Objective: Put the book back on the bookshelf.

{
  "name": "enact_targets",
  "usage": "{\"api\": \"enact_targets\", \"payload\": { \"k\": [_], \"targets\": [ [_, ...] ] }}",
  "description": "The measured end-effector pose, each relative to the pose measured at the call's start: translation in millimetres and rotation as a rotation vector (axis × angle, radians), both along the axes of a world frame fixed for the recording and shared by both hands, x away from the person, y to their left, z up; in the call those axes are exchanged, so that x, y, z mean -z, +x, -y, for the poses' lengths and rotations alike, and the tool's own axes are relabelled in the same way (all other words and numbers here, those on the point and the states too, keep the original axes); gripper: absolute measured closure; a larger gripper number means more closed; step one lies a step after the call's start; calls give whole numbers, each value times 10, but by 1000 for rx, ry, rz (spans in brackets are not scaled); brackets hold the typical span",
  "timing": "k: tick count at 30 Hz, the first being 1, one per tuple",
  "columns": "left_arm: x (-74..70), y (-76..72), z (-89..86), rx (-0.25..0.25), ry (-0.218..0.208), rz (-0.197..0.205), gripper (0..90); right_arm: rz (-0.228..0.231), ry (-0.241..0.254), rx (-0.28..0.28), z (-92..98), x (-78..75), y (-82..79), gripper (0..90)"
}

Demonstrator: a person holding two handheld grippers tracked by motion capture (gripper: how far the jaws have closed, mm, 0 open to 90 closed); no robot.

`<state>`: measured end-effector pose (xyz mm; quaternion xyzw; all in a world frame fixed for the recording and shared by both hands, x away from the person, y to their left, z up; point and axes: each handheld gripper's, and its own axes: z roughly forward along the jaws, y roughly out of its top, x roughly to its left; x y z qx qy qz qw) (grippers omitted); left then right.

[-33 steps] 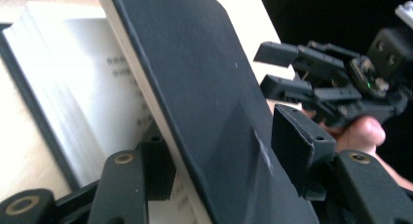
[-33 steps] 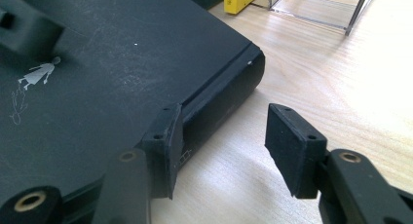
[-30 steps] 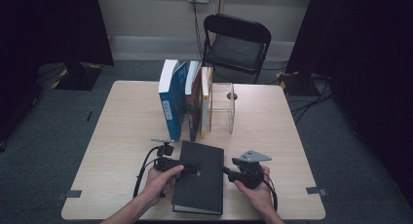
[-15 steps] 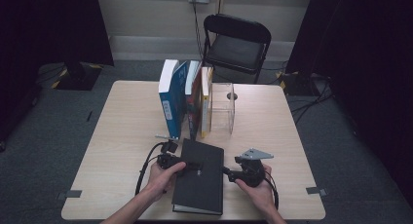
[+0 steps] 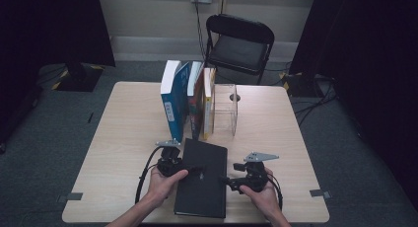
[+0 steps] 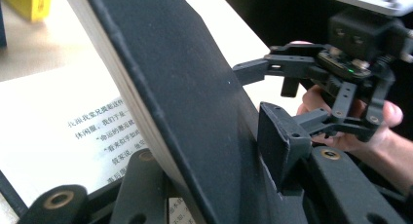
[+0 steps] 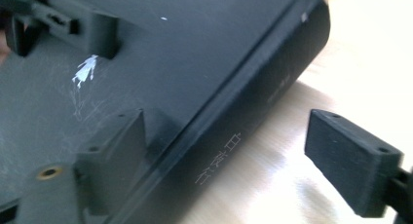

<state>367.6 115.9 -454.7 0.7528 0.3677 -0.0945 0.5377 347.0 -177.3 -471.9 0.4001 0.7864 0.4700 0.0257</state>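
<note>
The left gripper [image 5: 190,169] clamps the black book's [image 5: 202,185] cover and lifts it open, while the right gripper [image 5: 227,181], its jaws just spread loose at the spine, must next steady the book.

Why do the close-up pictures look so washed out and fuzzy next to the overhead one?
High view: dim, even light, sharp. Left gripper view: the table is glaring white, the black book crisp. Right gripper view: soft focus, the table overexposed beside the book's spine.

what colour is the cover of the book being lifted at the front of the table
Black, with faint pale scuffs; the book shows best in the right gripper view.
</note>
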Motion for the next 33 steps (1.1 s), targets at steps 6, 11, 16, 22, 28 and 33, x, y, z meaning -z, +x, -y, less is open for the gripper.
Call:
{"api": "enact_targets", "payload": {
  "k": [6,11,16,22,28,33],
  "targets": [
    [-138,-117,34,59,15,138,584,-94,157,-64,71,33,58,98],
    [-177,-150,44,80,18,177,585,-124,209,-132,14,55,65,97],
    [-183,-156,45,92,4,191,587,-187,254,-226,-84,107,105,102],
    [-320,-174,38,118,-29,283,619,-104,208,-216,-76,-80,58,153],
    [-437,-214,-10,108,-25,357,634,125,154,-172,-33,-412,-9,297],
    [-431,-228,-6,112,-19,385,626,223,83,-148,-52,-518,-88,315]
  ]
}}
